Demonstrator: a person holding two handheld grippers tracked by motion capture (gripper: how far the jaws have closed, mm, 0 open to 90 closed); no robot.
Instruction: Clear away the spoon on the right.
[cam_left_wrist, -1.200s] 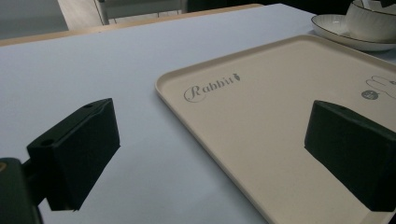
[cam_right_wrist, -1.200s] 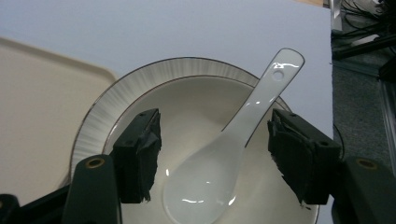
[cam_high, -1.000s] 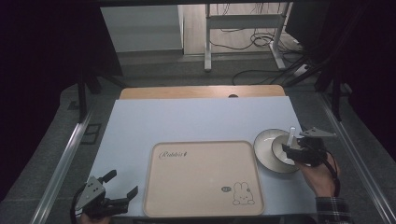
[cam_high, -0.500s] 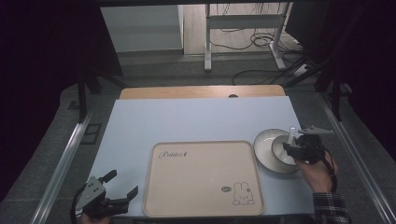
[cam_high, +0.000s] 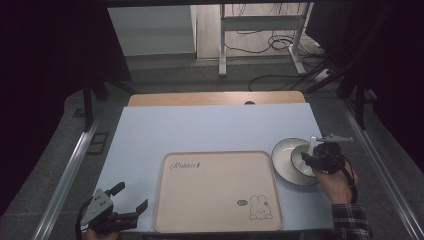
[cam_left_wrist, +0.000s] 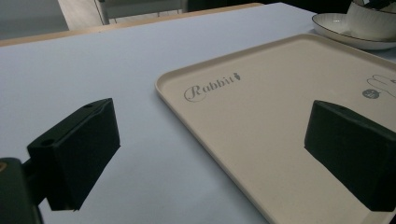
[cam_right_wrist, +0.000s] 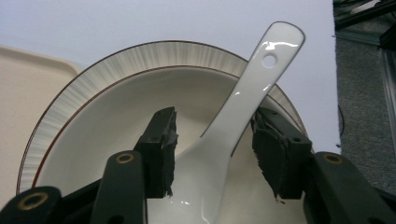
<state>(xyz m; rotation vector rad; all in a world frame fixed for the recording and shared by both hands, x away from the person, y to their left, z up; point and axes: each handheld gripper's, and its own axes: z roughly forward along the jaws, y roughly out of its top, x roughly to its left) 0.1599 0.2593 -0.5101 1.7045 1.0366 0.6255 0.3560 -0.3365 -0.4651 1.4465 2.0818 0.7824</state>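
Blue table (cam_high: 210, 130) held tray (cam_high: 217, 190) and bowl (cam_right_wrist: 116, 107); right gripper (cam_right_wrist: 212, 154), jaws just closing around spoon (cam_right_wrist: 243, 102), ungripped, might tip it; left gripper (cam_left_wrist: 210, 154) gaped empty.

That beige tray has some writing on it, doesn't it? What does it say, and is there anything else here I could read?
"Rabbit": script lettering, with a tiny carrot mark after it, at the far left corner of the beige tray.
Small dark round badge beside the rabbit drawing: too small to read.
No other writing is readable.
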